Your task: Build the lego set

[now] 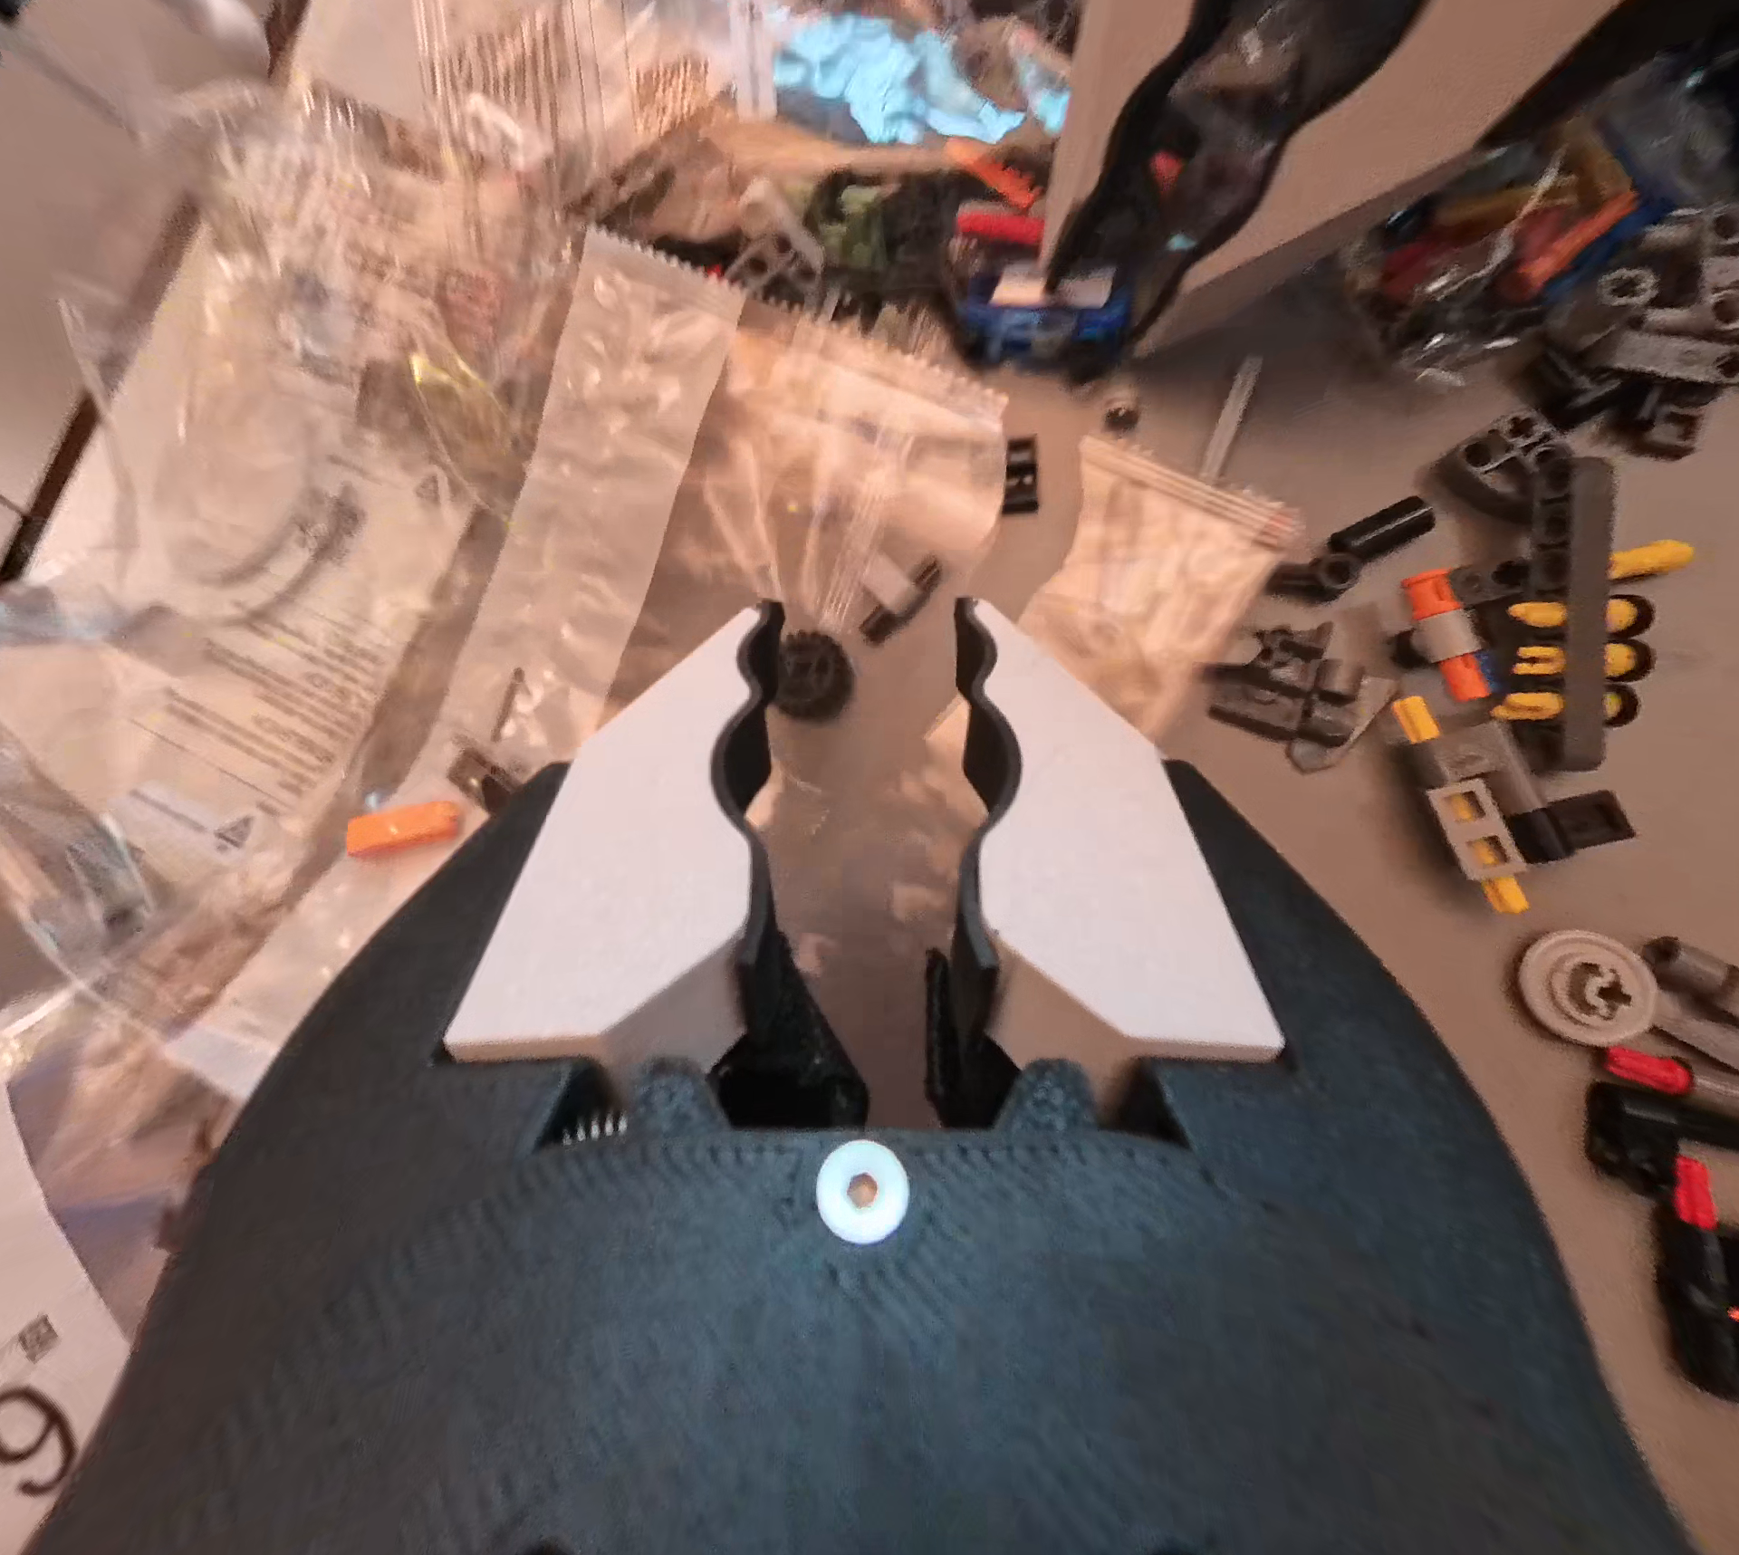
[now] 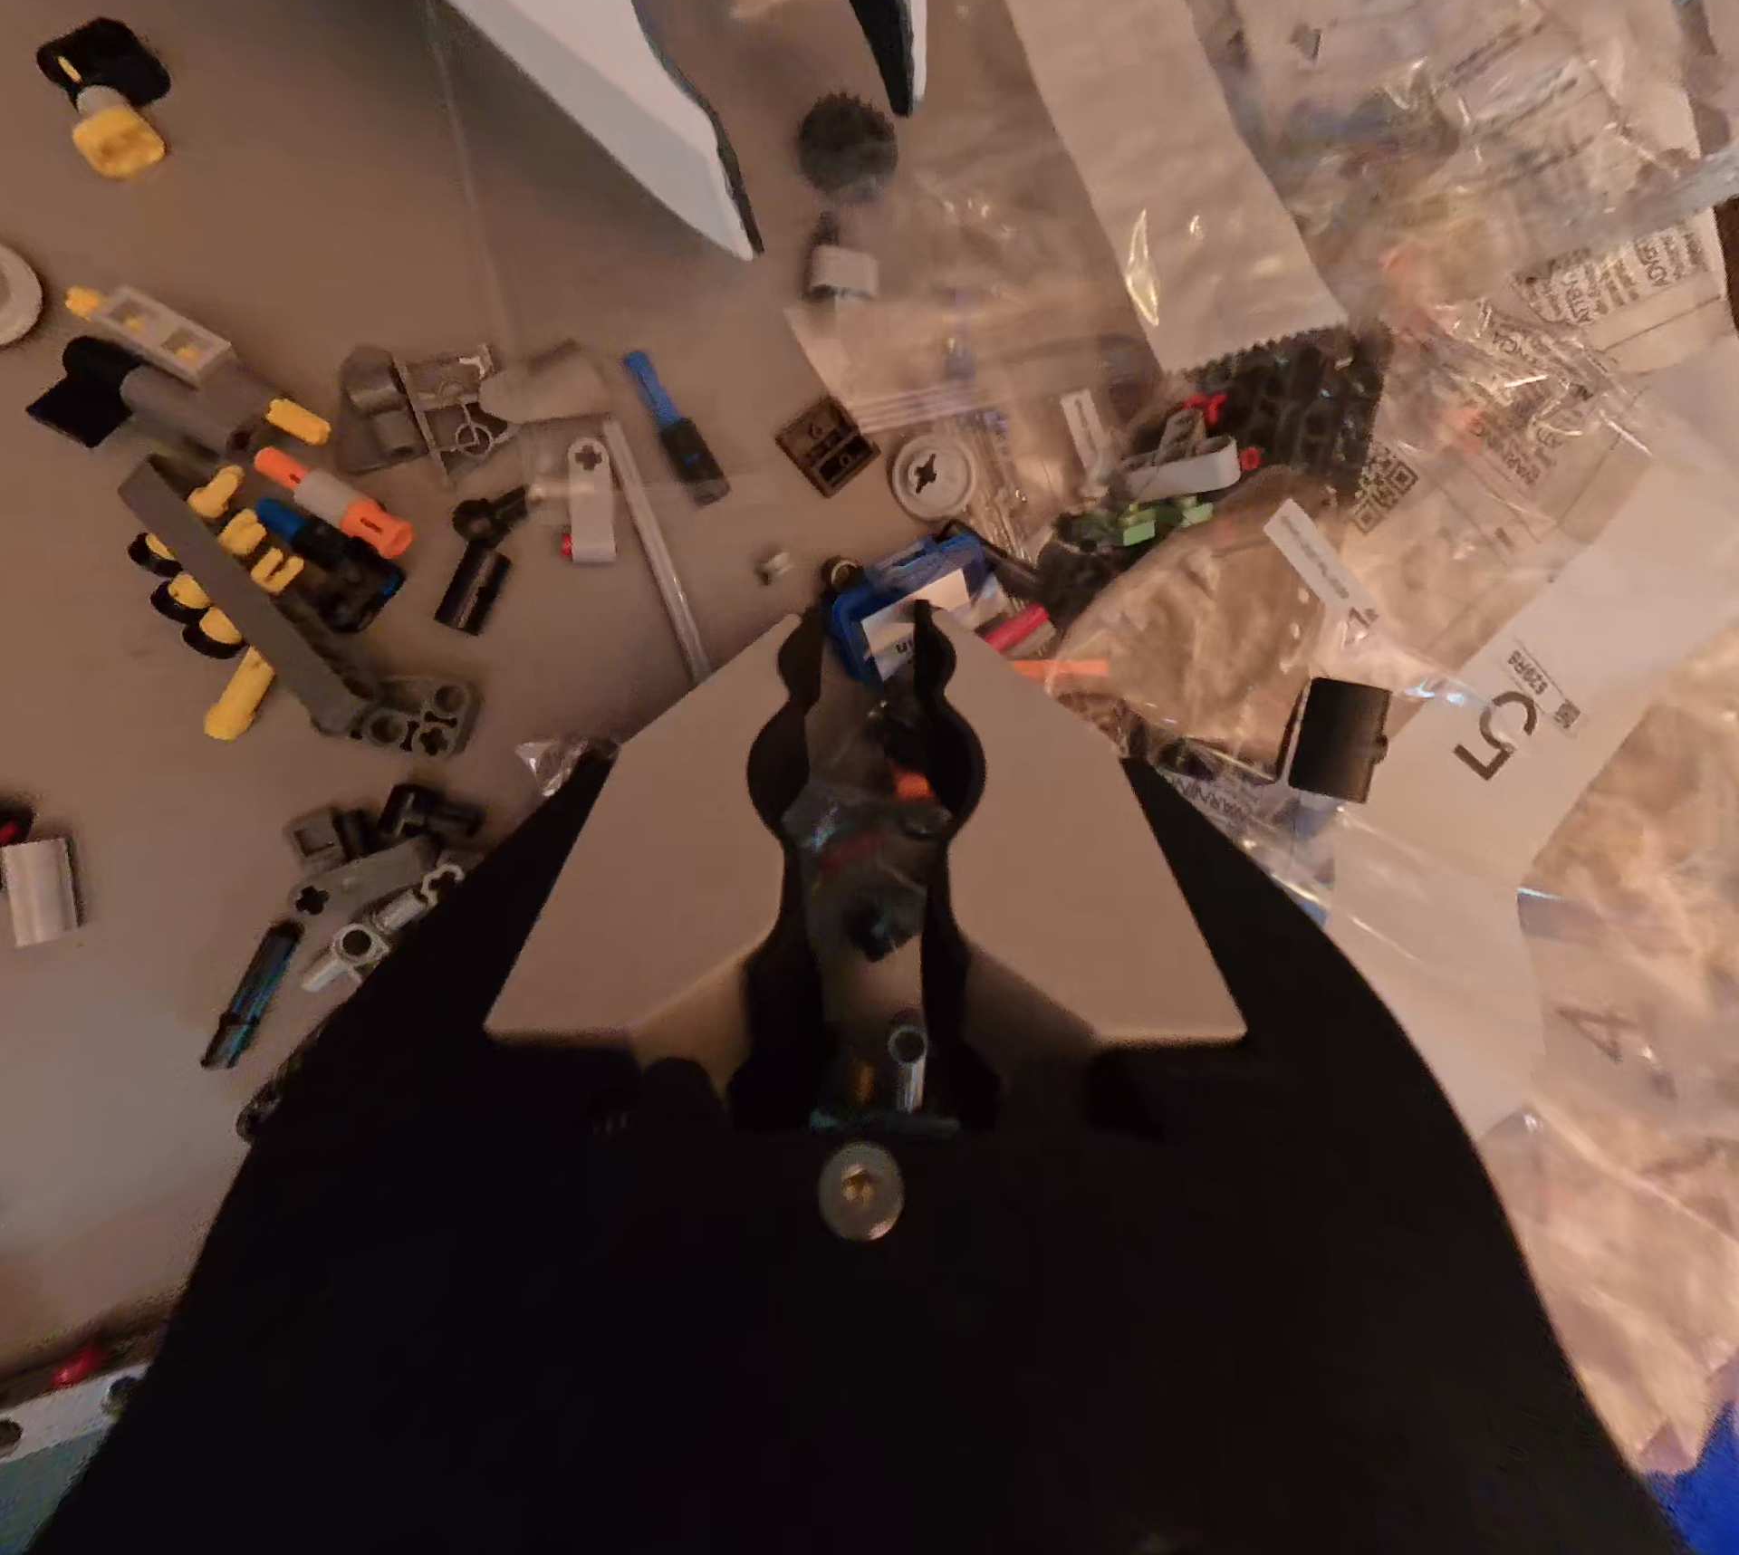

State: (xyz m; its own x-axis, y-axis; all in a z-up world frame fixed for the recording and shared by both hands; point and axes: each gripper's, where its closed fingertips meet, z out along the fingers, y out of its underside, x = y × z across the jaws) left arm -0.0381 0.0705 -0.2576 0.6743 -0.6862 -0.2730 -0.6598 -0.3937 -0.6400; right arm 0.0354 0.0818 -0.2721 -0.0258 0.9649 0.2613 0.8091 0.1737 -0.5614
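My left gripper point(image 1: 866, 625) is open and empty, low over the grey table. A black gear point(image 1: 809, 677) lies just inside its left fingertip, and a small grey and black piece point(image 1: 899, 592) lies just beyond the tips. In the right wrist view the left gripper point(image 2: 828, 183) comes in from the top around the gear point(image 2: 847, 145). My right gripper point(image 2: 868, 630) is shut on a clear bag of small parts point(image 2: 866, 832). It also shows at the upper right of the left wrist view point(image 1: 1082, 268). A grey beam with yellow pins point(image 2: 235, 588) lies to the left.
Empty clear bags point(image 1: 612, 475) cover the table's left and far side, and numbered bags point(image 2: 1411, 663) lie on the right. Loose pieces are scattered about: a blue block point(image 2: 875, 616), a grey disc point(image 2: 932, 470), an orange piece point(image 1: 405, 828), and the beam assembly point(image 1: 1590, 616). The left gripper's tips are roughly 8 cm from the right gripper's.
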